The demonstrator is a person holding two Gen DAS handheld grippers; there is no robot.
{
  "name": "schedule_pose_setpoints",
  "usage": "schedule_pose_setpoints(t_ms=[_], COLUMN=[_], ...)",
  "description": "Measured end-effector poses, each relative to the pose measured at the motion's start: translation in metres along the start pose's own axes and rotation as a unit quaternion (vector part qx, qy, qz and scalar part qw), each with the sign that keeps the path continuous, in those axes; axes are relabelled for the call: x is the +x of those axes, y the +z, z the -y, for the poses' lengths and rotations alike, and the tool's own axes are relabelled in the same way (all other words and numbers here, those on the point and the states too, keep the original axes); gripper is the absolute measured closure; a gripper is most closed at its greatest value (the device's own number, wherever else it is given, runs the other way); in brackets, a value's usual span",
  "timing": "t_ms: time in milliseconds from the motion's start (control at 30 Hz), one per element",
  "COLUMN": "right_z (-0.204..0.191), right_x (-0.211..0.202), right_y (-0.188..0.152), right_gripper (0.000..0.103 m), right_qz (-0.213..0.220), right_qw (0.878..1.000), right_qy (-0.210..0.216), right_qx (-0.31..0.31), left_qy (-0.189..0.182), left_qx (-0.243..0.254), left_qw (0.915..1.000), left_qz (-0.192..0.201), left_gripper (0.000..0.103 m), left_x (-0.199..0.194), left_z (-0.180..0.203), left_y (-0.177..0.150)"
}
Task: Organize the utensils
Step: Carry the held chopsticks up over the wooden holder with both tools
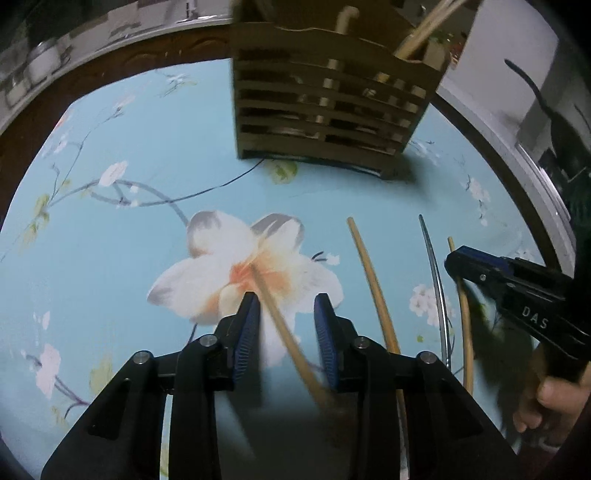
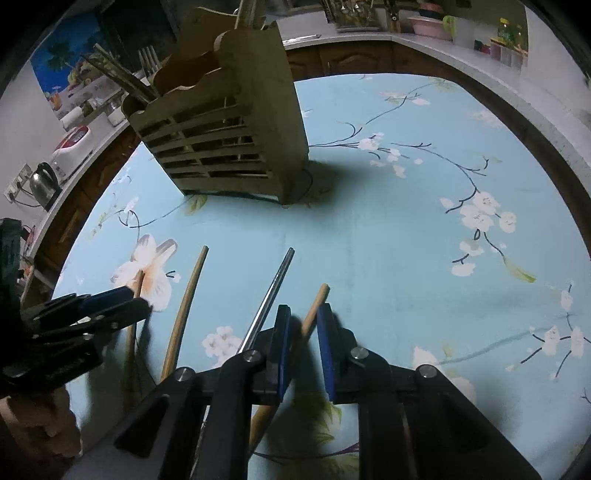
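Note:
A slatted wooden utensil holder [image 1: 332, 110] stands on the table's far side with utensils in it; it also shows in the right wrist view [image 2: 229, 140]. My left gripper [image 1: 288, 310] is open, its jaws on either side of a wooden chopstick [image 1: 280, 325] lying on the cloth. My right gripper [image 2: 303, 317] is open around another wooden chopstick [image 2: 314, 310]. Between them lie a third wooden chopstick [image 1: 373, 288] and a metal one [image 1: 437, 280]; these show in the right wrist view as wood [image 2: 184, 310] and metal [image 2: 269, 295].
The round table carries a light blue floral cloth [image 2: 406, 240]. A kitchen counter [image 2: 369, 33] with jars and containers runs behind it. A kettle [image 2: 44, 184] and an appliance stand at the left.

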State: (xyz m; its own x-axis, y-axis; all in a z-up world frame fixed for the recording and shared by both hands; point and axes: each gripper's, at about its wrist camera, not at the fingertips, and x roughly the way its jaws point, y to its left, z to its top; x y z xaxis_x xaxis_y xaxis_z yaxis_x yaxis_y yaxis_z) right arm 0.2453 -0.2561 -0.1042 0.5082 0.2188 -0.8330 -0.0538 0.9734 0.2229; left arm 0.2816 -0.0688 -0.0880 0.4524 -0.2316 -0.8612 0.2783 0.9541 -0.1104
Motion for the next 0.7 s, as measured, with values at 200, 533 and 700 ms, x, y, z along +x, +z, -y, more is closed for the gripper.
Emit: schedule_pose_setpoints(t_ms=[200, 533, 700], right_z=[-0.001, 0.002, -0.01], right_x=[0.001, -0.041, -0.093], right_y=[0.0, -0.005, -0.004], right_gripper=[0.092, 0.098, 0.098], right_qz=[0.01, 0.044, 0.097], right_qw=[1.0, 0.997, 0.992], right_qy=[-0.008, 0.054, 0.073], right_qx=[0.002, 0.038, 0.025], left_qy=[0.004, -0.082, -0.109], left_qx=[0.036, -0.01, -0.013], left_qw=[0.9993, 0.9953, 0.9887], left_qz=[0.002, 0.049, 0.101], left_gripper=[0.098, 0.099, 0.099], left_x=[0.005, -0.056, -0.112], left_z=[0.014, -0.007, -0.008], left_y=[0.004, -0.006, -0.012])
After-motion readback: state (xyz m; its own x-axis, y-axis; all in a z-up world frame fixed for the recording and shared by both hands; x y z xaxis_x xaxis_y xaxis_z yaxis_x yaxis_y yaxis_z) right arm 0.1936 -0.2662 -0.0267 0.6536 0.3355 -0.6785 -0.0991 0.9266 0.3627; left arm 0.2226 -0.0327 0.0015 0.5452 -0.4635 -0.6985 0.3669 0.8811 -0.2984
